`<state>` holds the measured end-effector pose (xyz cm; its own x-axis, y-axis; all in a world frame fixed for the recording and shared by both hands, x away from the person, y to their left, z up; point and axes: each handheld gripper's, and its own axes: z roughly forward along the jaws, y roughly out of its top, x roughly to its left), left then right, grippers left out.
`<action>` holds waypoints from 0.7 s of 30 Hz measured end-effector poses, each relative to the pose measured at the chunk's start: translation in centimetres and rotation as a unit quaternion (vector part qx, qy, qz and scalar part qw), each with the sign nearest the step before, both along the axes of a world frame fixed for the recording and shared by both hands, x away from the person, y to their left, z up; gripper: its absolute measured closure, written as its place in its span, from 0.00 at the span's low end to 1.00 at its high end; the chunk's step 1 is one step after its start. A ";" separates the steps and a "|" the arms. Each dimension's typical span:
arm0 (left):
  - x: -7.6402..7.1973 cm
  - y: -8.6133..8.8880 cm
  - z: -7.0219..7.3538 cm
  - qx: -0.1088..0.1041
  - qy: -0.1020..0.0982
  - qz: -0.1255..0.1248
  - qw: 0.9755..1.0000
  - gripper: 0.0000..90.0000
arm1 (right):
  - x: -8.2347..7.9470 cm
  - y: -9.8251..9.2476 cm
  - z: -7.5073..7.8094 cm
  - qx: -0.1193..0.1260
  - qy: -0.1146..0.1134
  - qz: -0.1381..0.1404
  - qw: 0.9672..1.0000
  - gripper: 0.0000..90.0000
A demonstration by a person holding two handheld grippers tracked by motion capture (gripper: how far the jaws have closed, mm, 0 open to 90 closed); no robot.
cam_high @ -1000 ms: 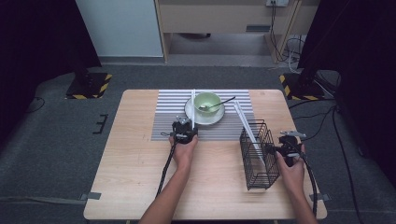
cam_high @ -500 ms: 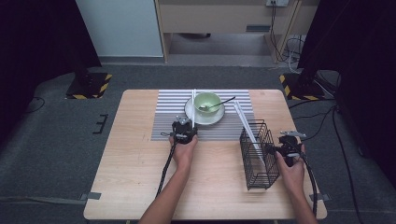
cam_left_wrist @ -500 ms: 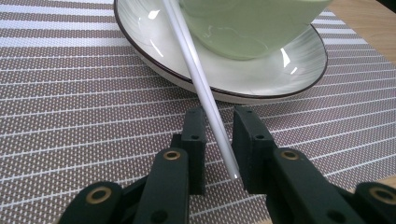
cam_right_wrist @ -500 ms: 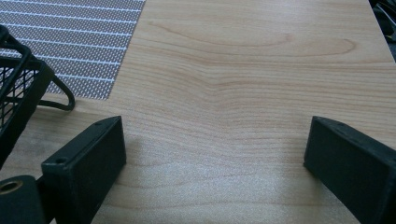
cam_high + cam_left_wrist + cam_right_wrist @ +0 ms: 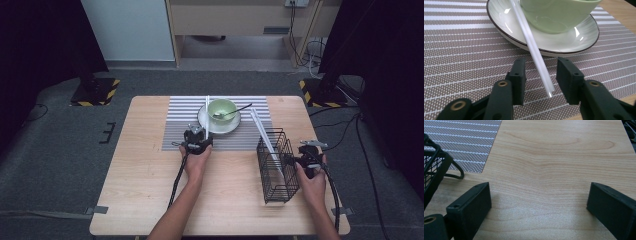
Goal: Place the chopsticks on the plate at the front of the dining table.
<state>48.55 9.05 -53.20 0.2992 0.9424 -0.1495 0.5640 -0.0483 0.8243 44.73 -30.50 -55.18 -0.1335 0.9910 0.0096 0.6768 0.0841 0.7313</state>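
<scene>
My left gripper [image 5: 200,133] [image 5: 541,72] sits at the near edge of the white plate [image 5: 218,126] [image 5: 579,40]. Its jaws have just been opening, and the near end of a white chopstick [image 5: 207,111] [image 5: 534,50] lies between them, clear of both pads. The chopstick leans over the plate's rim beside the green bowl [image 5: 222,108] [image 5: 556,15], which holds a dark spoon [image 5: 236,110]. My right gripper [image 5: 306,152] [image 5: 539,195] stands wide open over bare wood, just right of the black wire basket [image 5: 276,165] [image 5: 434,167]. A second white chopstick [image 5: 262,132] stands slanted in that basket.
The plate and bowl rest on a grey striped placemat [image 5: 180,120] [image 5: 461,50] [image 5: 469,140] at the far middle of the wooden table [image 5: 140,180] [image 5: 554,157]. Cables trail from both grippers toward the near edge.
</scene>
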 end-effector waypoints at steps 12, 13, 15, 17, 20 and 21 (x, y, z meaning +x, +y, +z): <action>-1.2 0.1 0.4 0.008 -0.010 -0.021 1.000 0.56 | 0.0 0.0 0.0 0.000 0.000 0.000 1.000 0.06; -1.4 0.1 0.4 0.013 -0.011 -0.026 1.000 0.56 | 0.0 0.0 0.0 0.000 0.000 0.000 1.000 0.06; -1.6 0.1 0.5 0.017 -0.011 -0.029 0.999 0.56 | 0.0 0.0 0.0 0.000 0.000 0.000 1.000 0.06; -1.8 0.3 0.5 0.022 -0.012 -0.033 0.999 0.56 | 0.0 0.0 0.0 0.000 0.000 0.000 1.000 0.06; -2.3 0.4 0.7 0.024 -0.013 -0.038 0.999 0.57 | 0.0 0.0 0.0 0.000 0.000 0.000 1.000 0.06; -2.5 0.5 0.7 0.023 -0.014 -0.039 0.999 0.58 | 0.0 0.0 0.0 0.000 0.000 0.000 1.000 0.06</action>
